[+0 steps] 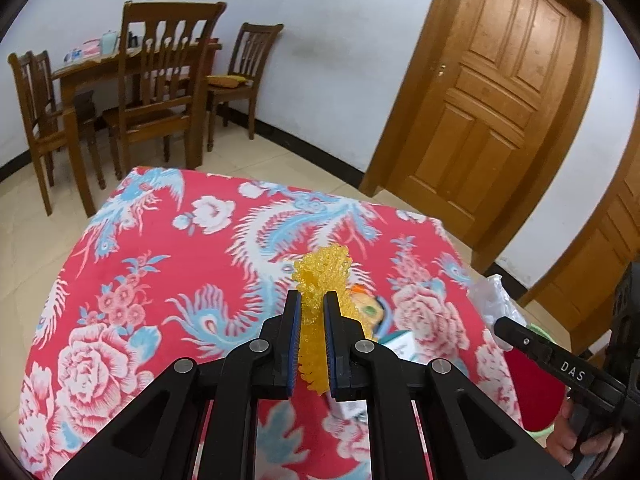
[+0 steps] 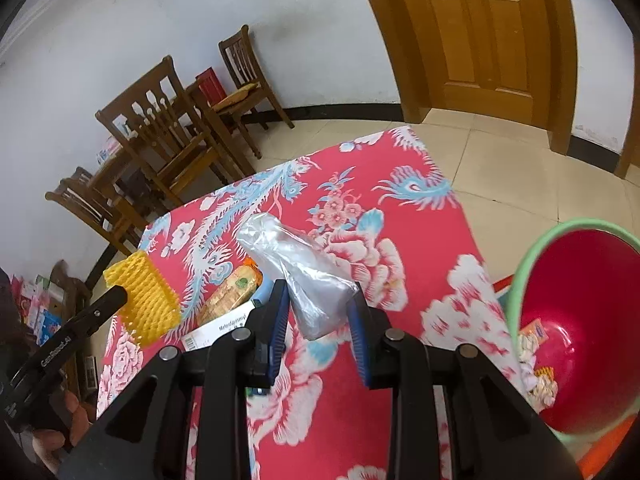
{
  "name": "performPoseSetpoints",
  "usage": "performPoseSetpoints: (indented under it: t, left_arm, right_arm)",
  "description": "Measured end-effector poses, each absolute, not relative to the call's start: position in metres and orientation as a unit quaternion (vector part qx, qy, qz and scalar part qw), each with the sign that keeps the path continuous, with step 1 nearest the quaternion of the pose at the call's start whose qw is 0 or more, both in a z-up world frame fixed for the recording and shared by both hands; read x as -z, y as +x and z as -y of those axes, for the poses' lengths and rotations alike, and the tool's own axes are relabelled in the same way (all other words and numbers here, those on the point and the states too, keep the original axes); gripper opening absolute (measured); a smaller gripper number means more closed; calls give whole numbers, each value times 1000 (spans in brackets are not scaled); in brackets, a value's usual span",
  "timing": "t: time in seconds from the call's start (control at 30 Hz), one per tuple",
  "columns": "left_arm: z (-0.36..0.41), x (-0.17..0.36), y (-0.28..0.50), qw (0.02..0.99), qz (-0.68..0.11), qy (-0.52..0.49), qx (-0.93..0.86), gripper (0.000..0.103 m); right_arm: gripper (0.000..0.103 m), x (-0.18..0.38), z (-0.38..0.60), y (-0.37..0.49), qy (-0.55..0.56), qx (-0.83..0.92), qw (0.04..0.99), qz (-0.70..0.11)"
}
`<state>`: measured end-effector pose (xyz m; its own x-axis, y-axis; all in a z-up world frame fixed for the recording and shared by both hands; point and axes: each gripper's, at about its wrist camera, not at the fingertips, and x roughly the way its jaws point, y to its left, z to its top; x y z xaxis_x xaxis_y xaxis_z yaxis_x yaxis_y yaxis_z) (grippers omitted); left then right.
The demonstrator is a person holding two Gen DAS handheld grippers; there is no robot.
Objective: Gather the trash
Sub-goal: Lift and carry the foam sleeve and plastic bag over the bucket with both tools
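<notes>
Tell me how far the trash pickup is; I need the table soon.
Some wrappers already lie in the red bin. In hand: the left gripper clamps yellow foam net, the right gripper pinches a clear bag. Left on the table: a snack packet and a white box.

The left claw (image 1: 312, 304) points forward and slightly down, its blue-padded fingers (image 1: 295, 340) drawn close together and pinching something between them. The right claw (image 2: 320, 300) reaches forward at about the same height, its fingers (image 2: 280, 320) set wider apart yet pressed against what they carry. A bare hand (image 1: 576, 436) grips the right claw's handle.
</notes>
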<state>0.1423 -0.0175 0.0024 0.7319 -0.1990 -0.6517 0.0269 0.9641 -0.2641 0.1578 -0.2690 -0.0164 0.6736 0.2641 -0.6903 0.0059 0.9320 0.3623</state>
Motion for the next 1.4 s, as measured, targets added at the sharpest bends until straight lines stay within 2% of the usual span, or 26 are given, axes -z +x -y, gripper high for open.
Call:
performPoseSetpoints:
  t: [0.67,1.4]
  left_arm:
    - [111,-23,113,916,-359,-76,161,11]
    - [240,-2,102,879,-395,-9,268,11]
  right_arm:
    - [32,1,343,74,217,-2,908,-359]
    - [32,28,431,26,255,104,892,-359]
